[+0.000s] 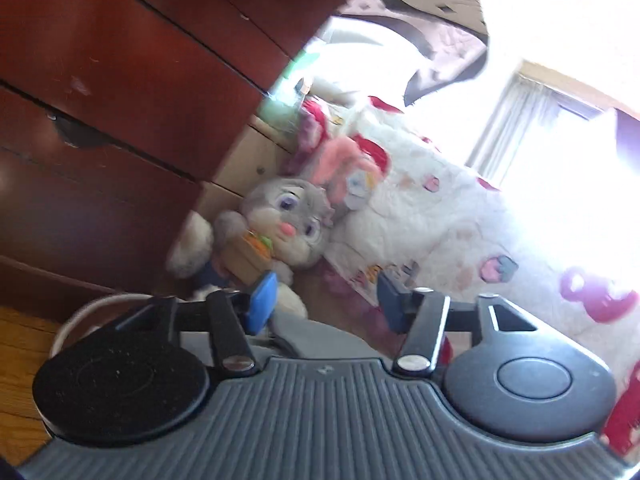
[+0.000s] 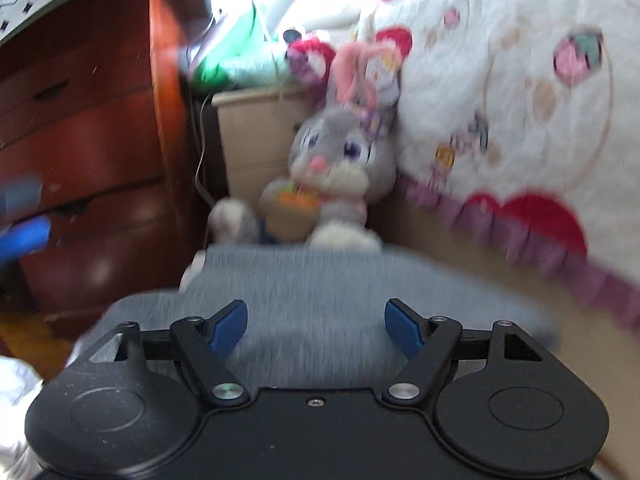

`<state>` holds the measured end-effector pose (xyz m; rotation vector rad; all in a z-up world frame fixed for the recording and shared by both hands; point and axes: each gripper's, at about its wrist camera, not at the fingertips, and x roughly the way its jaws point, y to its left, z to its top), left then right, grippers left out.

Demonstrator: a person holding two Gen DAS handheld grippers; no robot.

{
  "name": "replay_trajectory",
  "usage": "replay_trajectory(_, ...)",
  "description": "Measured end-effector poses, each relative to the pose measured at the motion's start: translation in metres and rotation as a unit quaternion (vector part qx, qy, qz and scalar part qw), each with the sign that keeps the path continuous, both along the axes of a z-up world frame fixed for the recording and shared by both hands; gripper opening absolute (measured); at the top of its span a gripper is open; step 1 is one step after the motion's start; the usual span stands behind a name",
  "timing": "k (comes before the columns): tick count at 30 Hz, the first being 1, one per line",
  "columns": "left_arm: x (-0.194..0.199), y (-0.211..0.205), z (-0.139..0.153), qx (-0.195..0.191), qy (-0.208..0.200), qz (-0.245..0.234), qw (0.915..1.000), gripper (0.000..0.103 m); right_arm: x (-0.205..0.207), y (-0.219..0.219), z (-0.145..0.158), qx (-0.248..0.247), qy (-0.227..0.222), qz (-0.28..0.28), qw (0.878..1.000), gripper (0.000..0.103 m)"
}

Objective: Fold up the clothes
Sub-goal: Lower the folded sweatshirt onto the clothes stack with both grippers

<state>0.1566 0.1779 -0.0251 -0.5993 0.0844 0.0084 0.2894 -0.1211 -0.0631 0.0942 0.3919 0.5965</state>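
A grey garment (image 2: 320, 280) lies spread flat below my right gripper (image 2: 316, 330), which is open with its blue pads wide apart above the cloth; motion blur hides whether they touch it. A small part of the same grey garment (image 1: 308, 332) shows under my left gripper (image 1: 326, 300), also open with nothing between its fingers. The left gripper's blue fingers (image 2: 24, 232) appear blurred at the left edge of the right wrist view, apart from the cloth.
A grey plush bunny (image 2: 340, 168) sits beyond the garment against a beige nightstand (image 2: 256, 132). A red-brown dresser (image 1: 120, 100) stands left, a bed with a white heart-print quilt (image 2: 520, 100) right. White fabric (image 2: 12, 384) lies at bottom left.
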Motion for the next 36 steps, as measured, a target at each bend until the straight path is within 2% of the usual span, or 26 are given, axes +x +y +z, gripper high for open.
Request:
replay_trajectory(3, 0.023, -0.010, -0.014, -0.010, 0.034, -0.076, 0.9965, 0.057, -0.013, 0.006, -0.010, -0.007, 0.003, 0.018, 1.000, 0.080)
replay_trajectory(6, 0.047, -0.036, -0.030, 0.021, 0.083, -0.105, 0.9908, 0.057, -0.026, 0.012, -0.020, -0.014, 0.005, 0.036, 0.999, 0.080)
replay_trajectory(9, 0.071, -0.060, -0.047, 0.102, 0.176, -0.099, 0.9741, 0.057, -0.044, 0.020, -0.030, -0.032, 0.001, 0.058, 0.998, 0.080)
replay_trajectory(10, 0.071, -0.064, -0.050, 0.131, 0.172, -0.093, 0.9719, 0.057, -0.053, 0.023, -0.033, -0.043, -0.003, 0.067, 0.997, 0.076)
replay_trajectory(13, 0.070, -0.059, -0.047, 0.126, 0.179, -0.110, 0.9696, 0.057, -0.077, 0.030, -0.042, -0.074, -0.020, 0.088, 0.993, 0.074)
replay_trajectory(16, 0.069, -0.049, -0.047, 0.108, 0.180, -0.117, 0.9708, 0.057, -0.070, 0.012, -0.028, -0.062, -0.078, -0.017, 0.995, 0.074)
replay_trajectory(18, 0.069, -0.048, -0.045, 0.105, 0.182, -0.116, 0.9709, 0.057, -0.046, 0.000, -0.016, -0.057, -0.092, -0.095, 0.990, 0.076)
replay_trajectory(20, 0.071, -0.049, -0.044, 0.111, 0.183, -0.118, 0.9697, 0.057, -0.014, -0.008, -0.007, -0.055, -0.078, -0.123, 0.988, 0.076)
replay_trajectory(22, 0.074, -0.052, -0.044, 0.122, 0.182, -0.122, 0.9681, 0.058, 0.016, -0.008, -0.003, -0.061, -0.068, -0.116, 0.989, 0.076)
replay_trajectory(24, 0.073, -0.049, -0.045, 0.111, 0.182, -0.126, 0.9689, 0.058, 0.039, -0.004, -0.008, -0.080, -0.040, -0.104, 0.991, 0.074)
replay_trajectory(27, 0.073, -0.048, -0.045, 0.113, 0.181, -0.130, 0.9681, 0.058, 0.057, -0.010, -0.024, -0.090, -0.028, -0.131, 0.987, 0.073)
replay_trajectory(31, 0.074, -0.051, -0.042, 0.131, 0.182, -0.130, 0.9658, 0.059, 0.062, -0.033, -0.027, -0.044, -0.007, -0.238, 0.970, 0.073)
replay_trajectory(33, 0.077, -0.051, -0.040, 0.133, 0.186, -0.123, 0.9658, 0.059, 0.060, -0.030, -0.023, -0.072, -0.005, -0.250, 0.966, 0.072)
replay_trajectory(35, 0.077, -0.052, -0.038, 0.129, 0.192, -0.119, 0.9657, 0.059, 0.057, -0.023, -0.013, -0.129, -0.004, -0.246, 0.961, 0.073)
replay_trajectory(36, 0.076, -0.055, -0.036, 0.146, 0.195, -0.111, 0.9634, 0.062, 0.055, -0.021, -0.004, -0.162, 0.007, -0.238, 0.958, 0.073)
